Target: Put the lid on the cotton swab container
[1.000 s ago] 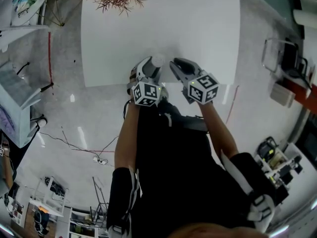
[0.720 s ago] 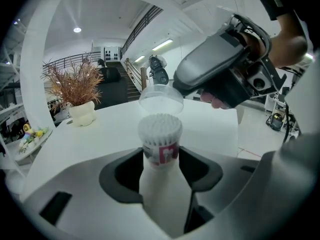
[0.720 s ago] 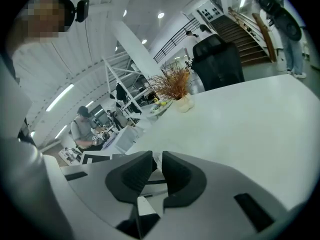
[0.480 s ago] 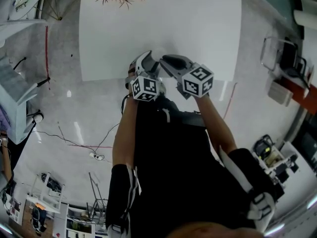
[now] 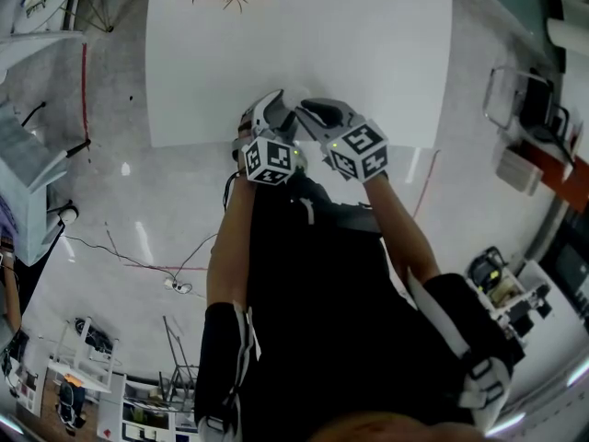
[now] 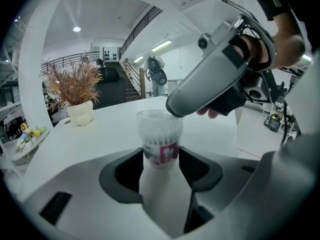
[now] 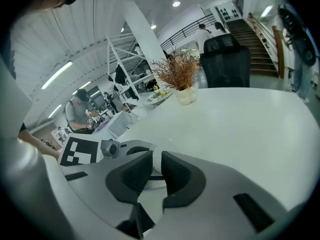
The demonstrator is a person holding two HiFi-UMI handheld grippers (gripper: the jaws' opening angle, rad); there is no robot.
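Observation:
The cotton swab container [image 6: 159, 139] is a clear tube full of white swabs with a pink label. It stands upright between the jaws of my left gripper [image 6: 160, 159], which is shut on its lower part. My right gripper [image 6: 215, 79] hangs over the container's rim from the right, its tip touching the top edge. In the right gripper view a thin white lid [image 7: 156, 161] is pinched between the dark pads, with the right gripper [image 7: 156, 170] shut on it. In the head view both grippers, the left gripper [image 5: 276, 118] and the right gripper [image 5: 308, 113], meet at the table's near edge; the container is hidden there.
The white table [image 5: 368, 44] stretches away from the grippers. A dried plant in a white vase [image 6: 80, 111] stands at the table's far side, also in the right gripper view as the vase [image 7: 184, 96]. A black chair [image 7: 225, 59] sits beyond the table.
My right gripper has moved left and a little down, onto the container's top, which it now covers in the head view. The left gripper has kept still.

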